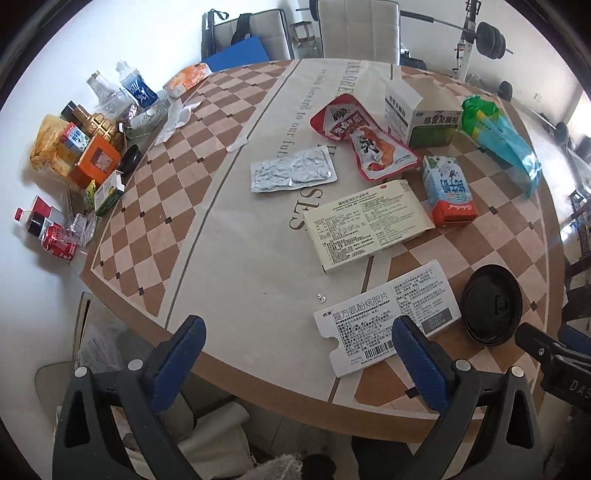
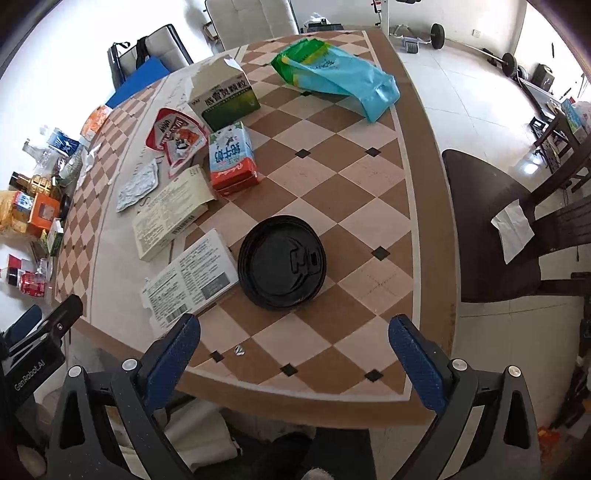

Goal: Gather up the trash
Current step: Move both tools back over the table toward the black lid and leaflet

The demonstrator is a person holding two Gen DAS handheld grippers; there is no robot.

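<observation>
Trash lies spread on the checkered table (image 1: 155, 206) (image 2: 354, 192). A white medicine box (image 1: 388, 317) (image 2: 192, 275) lies nearest the front edge, beside a black cup lid (image 1: 493, 304) (image 2: 282, 262). Behind them are a cream medicine box (image 1: 365, 225) (image 2: 170, 214), a silver blister pack (image 1: 291, 170) (image 2: 138, 184), red snack wrappers (image 1: 362, 133) (image 2: 175, 134), a milk carton (image 1: 448, 190) (image 2: 232, 158), a green-and-white box (image 1: 421, 114) (image 2: 225, 96) and a blue-green bag (image 1: 498, 136) (image 2: 336, 74). My left gripper (image 1: 299, 354) hovers open over the front edge. My right gripper (image 2: 295, 354) is open, empty, just short of the lid.
A heap of bottles, cans and boxes (image 1: 81, 147) (image 2: 33, 206) lies on the floor left of the table. A dark chair (image 2: 491, 225) with a white tissue (image 2: 513, 227) stands to the right. Weights and chairs (image 1: 358, 29) stand behind.
</observation>
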